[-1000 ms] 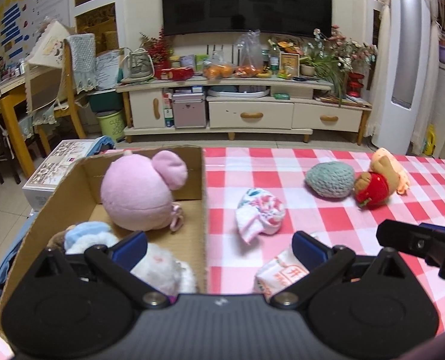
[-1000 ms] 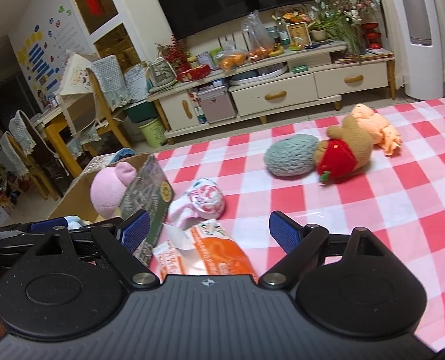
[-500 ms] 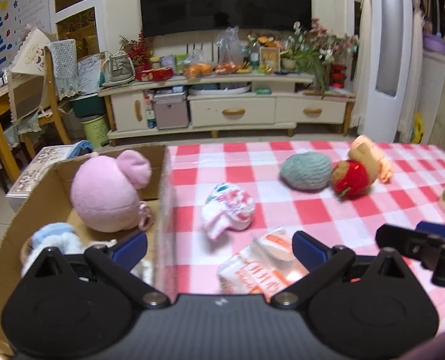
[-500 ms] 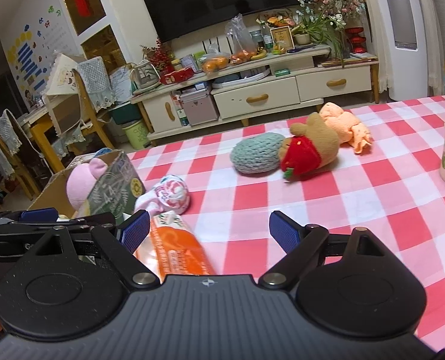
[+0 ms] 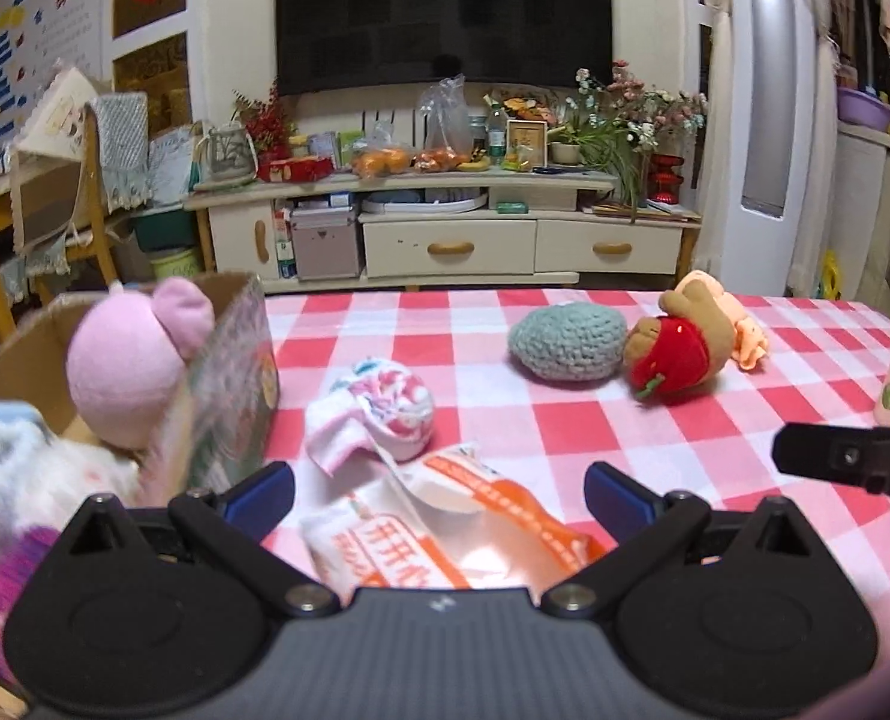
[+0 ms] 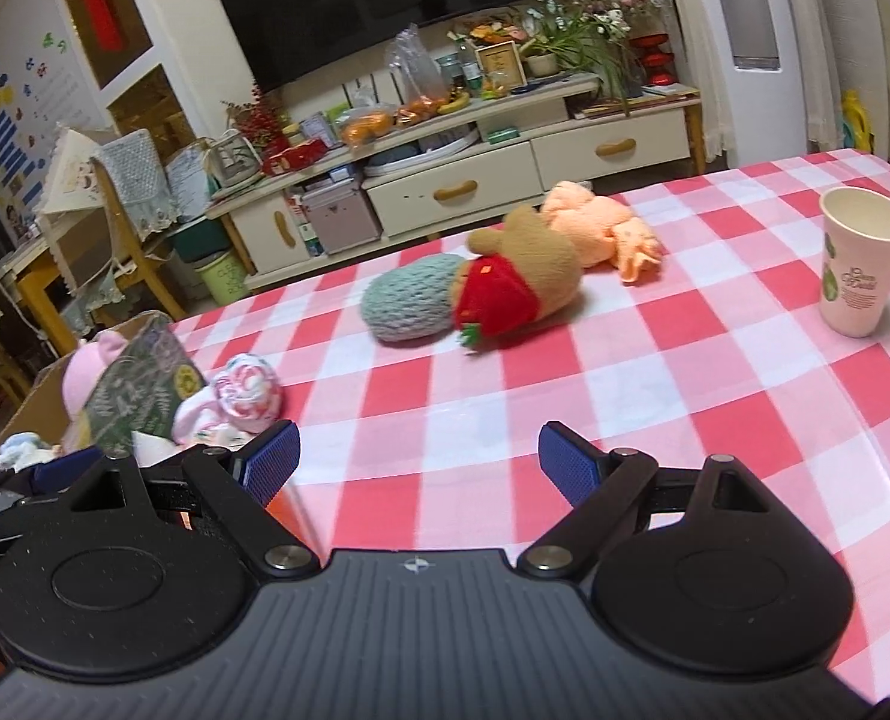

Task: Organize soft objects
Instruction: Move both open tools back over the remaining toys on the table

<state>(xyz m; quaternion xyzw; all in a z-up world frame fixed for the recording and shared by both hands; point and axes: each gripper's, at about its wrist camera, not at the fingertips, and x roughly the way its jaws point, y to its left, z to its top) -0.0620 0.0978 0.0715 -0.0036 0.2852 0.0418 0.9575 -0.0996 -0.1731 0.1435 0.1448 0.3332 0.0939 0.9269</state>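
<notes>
My left gripper [image 5: 439, 495] is open, low over the checked table, with an orange-and-white packet [image 5: 445, 516] lying between its fingers. A rolled patterned cloth [image 5: 385, 408] lies just beyond it. A cardboard box [image 5: 229, 384] at the left holds a pink plush [image 5: 127, 372] and other soft toys. Farther back lie a grey knitted ball [image 5: 568, 342], a brown bear in red [image 5: 679, 348] and a peach plush [image 5: 739, 330]. My right gripper [image 6: 418, 462] is open over bare tablecloth, empty. From there the bear [image 6: 523, 288] and the knitted ball [image 6: 412, 300] lie ahead.
A paper cup [image 6: 859, 270] stands upright at the table's right side. The box [image 6: 139, 384] sits at the table's left edge. Beyond the far edge is a TV cabinet [image 5: 445, 240]; a chair [image 5: 55, 198] stands at the left.
The left gripper has moved right, from over the box to over the packet on the table. The right gripper has also swung right, so the cup is now in its view.
</notes>
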